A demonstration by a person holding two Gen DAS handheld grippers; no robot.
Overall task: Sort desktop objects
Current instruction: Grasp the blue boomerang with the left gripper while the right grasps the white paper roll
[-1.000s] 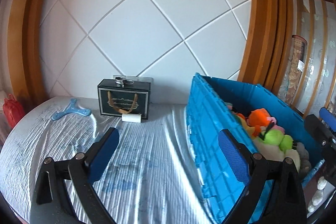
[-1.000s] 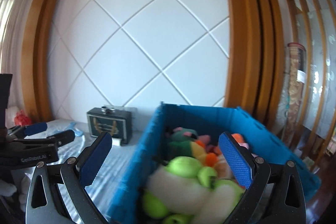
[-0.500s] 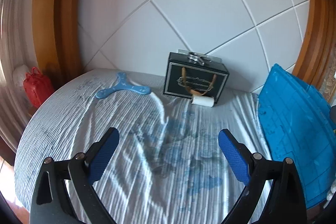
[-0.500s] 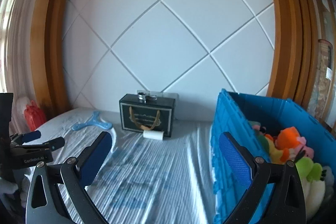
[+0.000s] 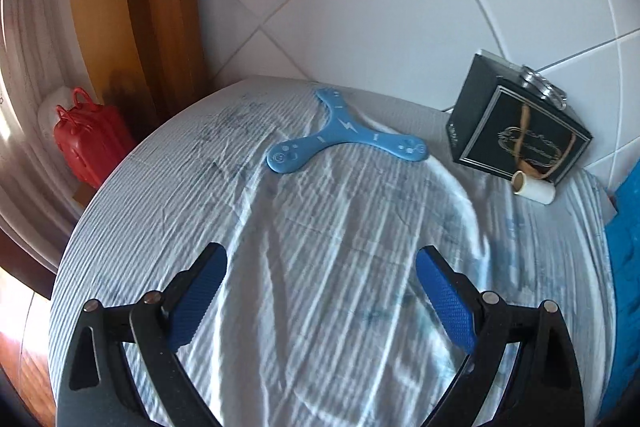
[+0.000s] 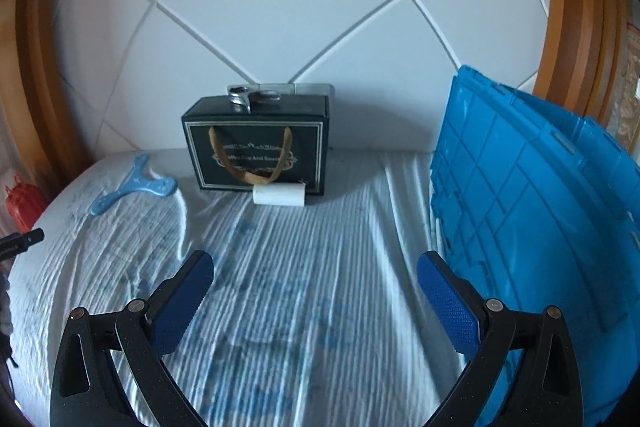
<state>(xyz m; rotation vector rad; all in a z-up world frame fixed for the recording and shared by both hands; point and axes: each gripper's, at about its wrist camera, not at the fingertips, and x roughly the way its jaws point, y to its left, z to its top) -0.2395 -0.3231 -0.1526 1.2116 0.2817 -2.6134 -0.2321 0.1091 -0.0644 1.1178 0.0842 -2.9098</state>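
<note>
Both the left gripper point(image 5: 320, 291) and right gripper point(image 6: 316, 291) gape wide, holding nothing. Still unsorted along the surface's far edge: boomerang point(image 5: 344, 133), black box point(image 5: 520, 135), paper roll point(image 6: 279, 194). Bin point(image 6: 532, 211) stands at the right edge.

- Left wrist view looks down over the tabletop point(image 5: 320, 227) toward the wall, boomerang point(image 5: 344, 135) upper centre.
- Right wrist view faces the wall lower; both share the black box point(image 6: 256, 143).
</note>
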